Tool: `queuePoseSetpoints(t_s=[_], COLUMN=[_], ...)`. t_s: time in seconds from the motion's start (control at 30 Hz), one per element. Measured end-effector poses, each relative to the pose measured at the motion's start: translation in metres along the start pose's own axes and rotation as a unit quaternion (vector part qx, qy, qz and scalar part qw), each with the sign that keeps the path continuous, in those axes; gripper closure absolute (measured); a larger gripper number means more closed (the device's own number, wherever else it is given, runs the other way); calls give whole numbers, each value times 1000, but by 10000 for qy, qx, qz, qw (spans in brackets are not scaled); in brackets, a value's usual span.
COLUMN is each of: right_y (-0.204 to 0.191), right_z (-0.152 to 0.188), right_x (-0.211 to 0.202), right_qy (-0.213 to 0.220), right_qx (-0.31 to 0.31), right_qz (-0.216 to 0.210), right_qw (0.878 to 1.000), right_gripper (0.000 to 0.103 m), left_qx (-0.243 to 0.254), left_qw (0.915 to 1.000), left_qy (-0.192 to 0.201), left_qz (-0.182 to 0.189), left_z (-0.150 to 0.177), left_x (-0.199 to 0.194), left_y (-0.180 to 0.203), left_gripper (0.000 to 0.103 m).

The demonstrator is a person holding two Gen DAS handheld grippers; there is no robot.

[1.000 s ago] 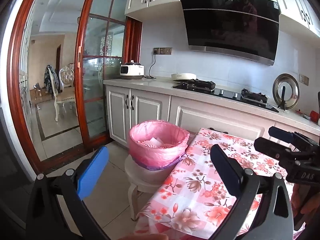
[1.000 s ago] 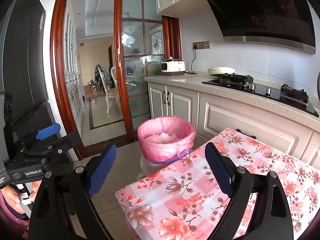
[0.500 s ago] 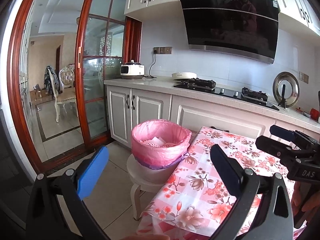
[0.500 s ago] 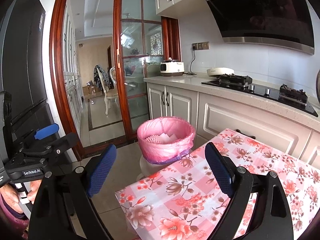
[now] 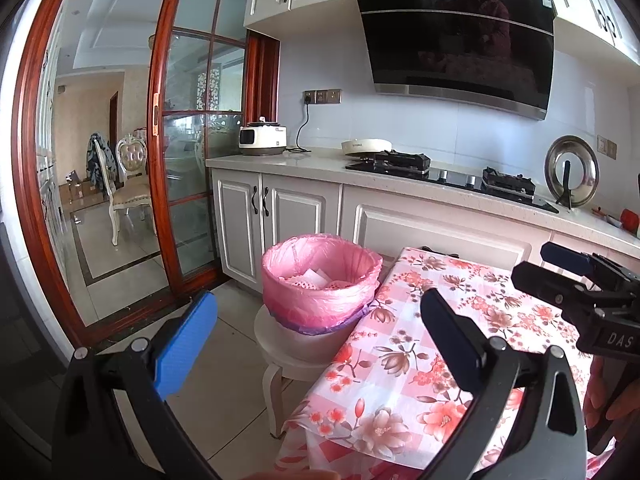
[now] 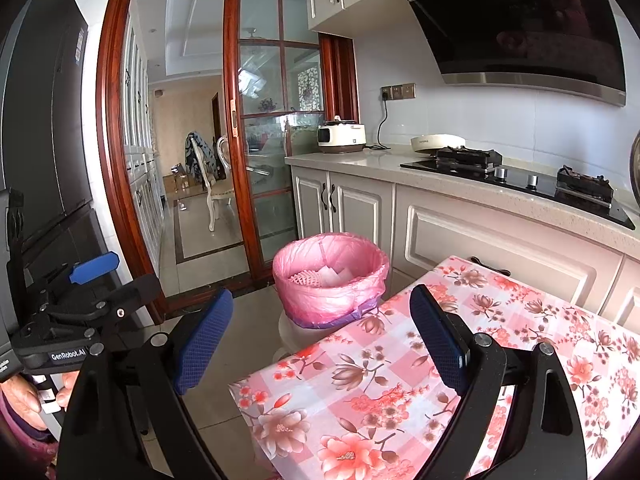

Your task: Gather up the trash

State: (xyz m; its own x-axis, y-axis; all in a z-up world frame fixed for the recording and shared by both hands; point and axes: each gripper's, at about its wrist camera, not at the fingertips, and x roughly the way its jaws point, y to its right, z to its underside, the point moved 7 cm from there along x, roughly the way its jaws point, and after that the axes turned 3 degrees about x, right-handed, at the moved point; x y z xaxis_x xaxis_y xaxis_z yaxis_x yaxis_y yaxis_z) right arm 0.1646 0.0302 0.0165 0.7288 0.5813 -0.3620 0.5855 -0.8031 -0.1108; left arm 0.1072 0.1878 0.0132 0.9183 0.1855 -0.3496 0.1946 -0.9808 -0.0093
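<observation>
Closest in, the left gripper [image 5: 318, 330] hangs with its blue-padded fingers [image 5: 186, 338] spread wide and nothing between them, poised over the near corner of the table [image 5: 404, 364]. The right gripper [image 6: 322, 338] stands the same way, its jaws far apart and empty, above the table's near left edge. Each shows up in the other's view: the right one at the far right of the left camera, the left one at the far left of the right camera, a hand [image 6: 24, 404] wrapped around its handle.

The table wears a pink floral cloth [image 6: 404, 384], and as far as I can see the cloth is bare.

Just past the table's far left corner sits the trash bin [image 5: 320, 280], lined with a pink bag [image 6: 332, 276] and perched on a small white stool [image 5: 288, 350]. It touches or nearly touches the cloth's edge; I can't say which. Inside lie the collected scraps [image 5: 316, 278]: white paper pieces and something pink and netted.

Behind the bin runs a row of white cabinets [image 5: 272, 212] under a pale countertop [image 5: 280, 164]. On it, from the left end, are a white rice cooker [image 5: 262, 140], a gas hob [image 5: 440, 174] and a steel pot lid [image 5: 572, 170] propped upright. A black range hood [image 5: 460, 36] hangs above.

Farthest off, a red-framed glass door [image 5: 188, 120] opens on a room with a white chair [image 5: 128, 184].
</observation>
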Motion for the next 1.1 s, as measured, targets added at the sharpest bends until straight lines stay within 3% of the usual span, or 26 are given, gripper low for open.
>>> queuePoseSetpoints(t_s=[1.1], right_y=[2], right_z=[1], right_x=[-1], right_qy=[26], right_qx=[41], right_qz=[13], right_qw=[10000], right_gripper=[18], left_qx=[4], left_qw=[10000], left_qy=[-19], left_qz=[54], left_z=[3], left_x=[-1], left_y=[1], left_gripper=[5])
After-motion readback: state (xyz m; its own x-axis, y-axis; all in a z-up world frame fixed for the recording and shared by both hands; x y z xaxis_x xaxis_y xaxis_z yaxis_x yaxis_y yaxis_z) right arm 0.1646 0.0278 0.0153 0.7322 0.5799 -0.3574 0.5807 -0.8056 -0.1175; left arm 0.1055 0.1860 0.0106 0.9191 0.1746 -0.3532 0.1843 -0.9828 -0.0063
